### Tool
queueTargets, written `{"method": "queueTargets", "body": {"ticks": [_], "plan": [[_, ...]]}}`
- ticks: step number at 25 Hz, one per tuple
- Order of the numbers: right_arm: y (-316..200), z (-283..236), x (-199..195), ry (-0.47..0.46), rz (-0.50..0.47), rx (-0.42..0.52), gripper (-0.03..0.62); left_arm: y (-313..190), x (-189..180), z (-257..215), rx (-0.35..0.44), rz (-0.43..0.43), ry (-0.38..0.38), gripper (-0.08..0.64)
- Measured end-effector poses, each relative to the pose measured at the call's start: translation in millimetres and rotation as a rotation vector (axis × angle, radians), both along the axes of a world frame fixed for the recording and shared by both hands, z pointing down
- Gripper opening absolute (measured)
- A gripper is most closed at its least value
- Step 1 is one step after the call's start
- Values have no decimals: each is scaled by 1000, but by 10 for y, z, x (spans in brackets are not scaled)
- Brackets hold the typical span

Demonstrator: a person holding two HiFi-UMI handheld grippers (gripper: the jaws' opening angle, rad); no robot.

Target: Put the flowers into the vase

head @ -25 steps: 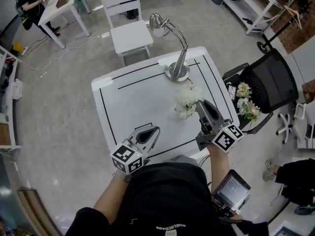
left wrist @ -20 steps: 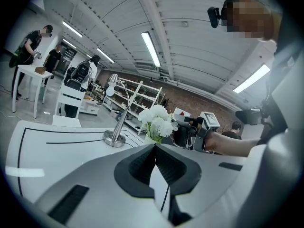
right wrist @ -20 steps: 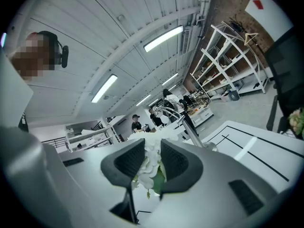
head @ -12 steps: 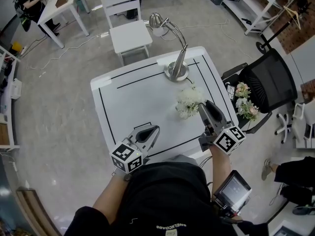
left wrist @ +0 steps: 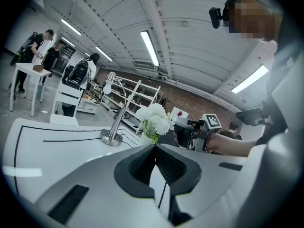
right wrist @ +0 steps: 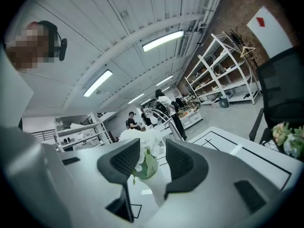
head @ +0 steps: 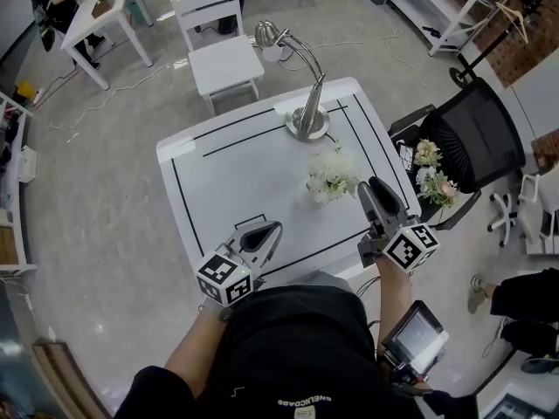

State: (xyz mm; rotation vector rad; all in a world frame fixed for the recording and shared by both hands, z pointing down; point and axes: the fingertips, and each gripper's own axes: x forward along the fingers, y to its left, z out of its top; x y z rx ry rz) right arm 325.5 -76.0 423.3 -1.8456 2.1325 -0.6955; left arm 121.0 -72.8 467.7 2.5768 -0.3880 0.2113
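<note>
The vase (right wrist: 148, 166), pale with a green tint, stands on the right half of the bench (head: 236, 177), between the desk lamp (head: 307, 122) at the far edge and the near edge, and closer to the right edge than the left. It holds a bunch of white flowers (head: 332, 175). The stems are down in the vase and the blossoms are crowded above its rim, so the long axis of the bunch is upright.

A second bunch of pink and cream flowers (head: 433, 177) lies on the seat of the black office chair (head: 489, 138) just off the bench's right edge. Its length runs roughly along that edge.

The right gripper (right wrist: 153, 151) is near the bench's near right corner and points at the vase. Its fingers (right wrist: 124, 160) are apart and opening. Nothing is pressed between them, and the vase shows through the gap just beyond the tips.

The left gripper (left wrist: 154, 147) hangs over the near edge around the middle. Its fingers (left wrist: 137, 165) are together at the tips with nothing in them.
</note>
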Motion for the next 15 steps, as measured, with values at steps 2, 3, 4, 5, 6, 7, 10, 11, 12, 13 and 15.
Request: {"method": "queueTargets", "body": {"ticks": [2, 3, 4, 5, 6, 7, 10, 11, 12, 13, 15], "plan": [[38, 6, 47, 0, 12, 3, 155, 6, -8, -7, 0, 1, -2, 3], [52, 0, 65, -2, 20, 2, 155, 7, -12, -8, 0, 0, -2, 3], [68, -5, 86, -3, 28, 1, 155, 10, -14, -6, 0, -1, -2, 3], [86, -9, 109, -4, 34, 2, 155, 16, -13, -3, -2, -2, -1, 3], [102, -17, 130, -4, 41, 3, 155, 23, -13, -1, -3, -3, 0, 3], [115, -32, 144, -5, 46, 4, 155, 28, -15, -1, -3, -5, 0, 3], [115, -149, 154, 8, 60, 29, 155, 13, -28, -10, 4, -11, -3, 3], [106, -205, 150, 25, 62, 43, 154, 0, -34, -13, 6, -15, -2, 3], [94, -270, 132, 46, 62, 54, 155, -13, -43, -17, 7, -20, -1, 3], [78, -347, 97, 73, 58, 64, 153, -27, -57, -26, 8, -26, 2, 3], [24, -535, -19, 138, 34, 90, 153, -68, -100, -65, 13, -45, 9, 3]]}}
